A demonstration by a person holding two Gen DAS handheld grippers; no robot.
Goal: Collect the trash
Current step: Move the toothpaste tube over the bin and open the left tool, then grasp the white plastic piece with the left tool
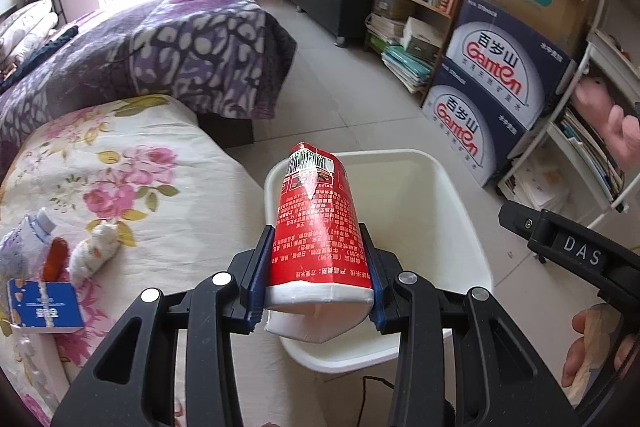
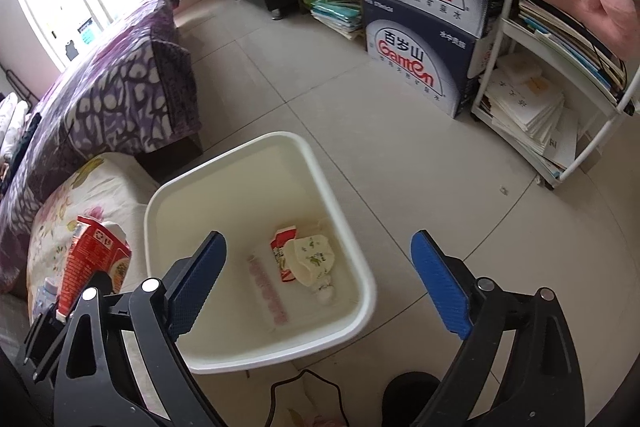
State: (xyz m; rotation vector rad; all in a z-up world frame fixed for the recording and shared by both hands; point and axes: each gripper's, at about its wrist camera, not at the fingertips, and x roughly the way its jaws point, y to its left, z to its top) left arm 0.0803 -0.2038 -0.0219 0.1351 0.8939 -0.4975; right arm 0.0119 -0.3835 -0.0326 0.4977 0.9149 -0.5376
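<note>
**A:** What is the left gripper doing?

**B:** Its blue pads are clamped on the sides of a red carton, white base toward the camera. The carton hangs over the near-left rim of a white bin that stands on the tiled floor, just beside a floral cushion.

**A:** And the right gripper?

**B:** Its jaws stand wide apart with nothing between them, above the bin. Inside the bin lie a small red-and-white carton, a crumpled cream wrapper and a pale pink strip.

**A:** Is any trash left outside?

**B:** On the cushion, left of the carton, sit a blue booklet, a white crumpled wad, a tube and an orange item, close together.
</note>
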